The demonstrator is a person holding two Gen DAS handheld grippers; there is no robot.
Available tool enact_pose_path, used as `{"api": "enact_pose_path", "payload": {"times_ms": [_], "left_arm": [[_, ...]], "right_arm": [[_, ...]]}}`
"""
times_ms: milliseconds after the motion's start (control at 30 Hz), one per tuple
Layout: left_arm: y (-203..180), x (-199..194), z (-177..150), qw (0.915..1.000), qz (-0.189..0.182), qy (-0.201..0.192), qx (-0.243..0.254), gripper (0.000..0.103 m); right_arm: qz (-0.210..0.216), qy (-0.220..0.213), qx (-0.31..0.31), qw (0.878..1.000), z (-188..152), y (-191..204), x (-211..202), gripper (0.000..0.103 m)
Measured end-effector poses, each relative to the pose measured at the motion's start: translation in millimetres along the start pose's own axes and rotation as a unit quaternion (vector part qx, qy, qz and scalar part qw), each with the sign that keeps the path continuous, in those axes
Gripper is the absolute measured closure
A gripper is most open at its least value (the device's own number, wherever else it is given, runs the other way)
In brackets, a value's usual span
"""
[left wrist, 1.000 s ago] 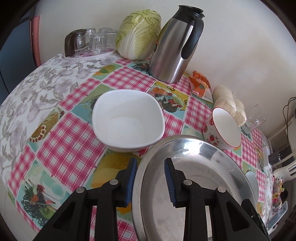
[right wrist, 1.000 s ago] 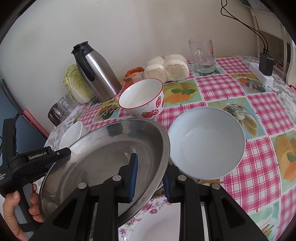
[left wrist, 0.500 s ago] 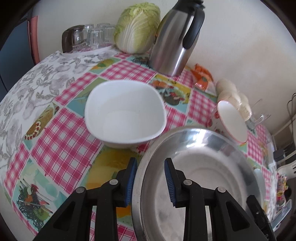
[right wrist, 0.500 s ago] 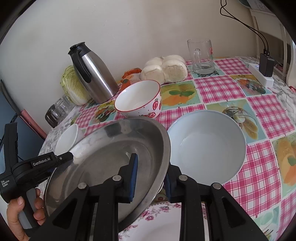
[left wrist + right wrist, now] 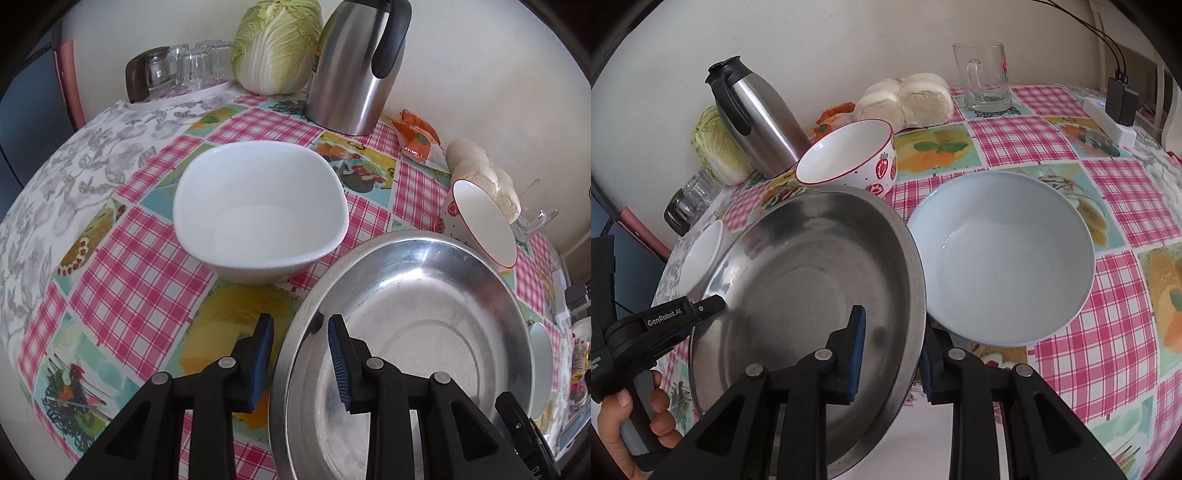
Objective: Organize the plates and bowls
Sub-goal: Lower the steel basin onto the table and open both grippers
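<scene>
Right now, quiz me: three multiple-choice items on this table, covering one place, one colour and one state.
1. Where does the strawberry bowl stand?
A. On the tablecloth just past the steel plate's far rim, near the steel flask
B. On a tray of glasses
C. Stacked in another bowl

2. What colour are the finger pads?
A. Red
B. Blue
C. Green

3. What state is the pale blue bowl in?
A. Upside down
B. Full of buns
C. Upright and empty

Answers:
1. A: the right wrist view shows it on the cloth between the plate's rim and the flask.
2. B: both views show blue ribbed pads on black fingers.
3. C: its bare inside faces up.
</scene>
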State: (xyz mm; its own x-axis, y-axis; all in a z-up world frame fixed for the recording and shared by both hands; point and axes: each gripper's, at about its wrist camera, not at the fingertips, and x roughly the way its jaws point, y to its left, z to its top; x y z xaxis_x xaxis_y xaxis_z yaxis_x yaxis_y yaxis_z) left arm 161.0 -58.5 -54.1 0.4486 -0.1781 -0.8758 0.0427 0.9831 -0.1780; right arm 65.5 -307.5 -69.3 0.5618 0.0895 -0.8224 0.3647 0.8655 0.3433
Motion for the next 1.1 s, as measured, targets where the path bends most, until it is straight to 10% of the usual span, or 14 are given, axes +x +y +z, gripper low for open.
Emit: {"api": "enact_pose_path", "payload": {"times_ms": [1100], "left_arm": [[-4, -23, -8, 0.9976, -0.023, 0.065, -0.004, 0.055]], "right_arm": [[-0.043, 0.073, -0.026, 0.996, 3, 15, -24, 0.071]]}}
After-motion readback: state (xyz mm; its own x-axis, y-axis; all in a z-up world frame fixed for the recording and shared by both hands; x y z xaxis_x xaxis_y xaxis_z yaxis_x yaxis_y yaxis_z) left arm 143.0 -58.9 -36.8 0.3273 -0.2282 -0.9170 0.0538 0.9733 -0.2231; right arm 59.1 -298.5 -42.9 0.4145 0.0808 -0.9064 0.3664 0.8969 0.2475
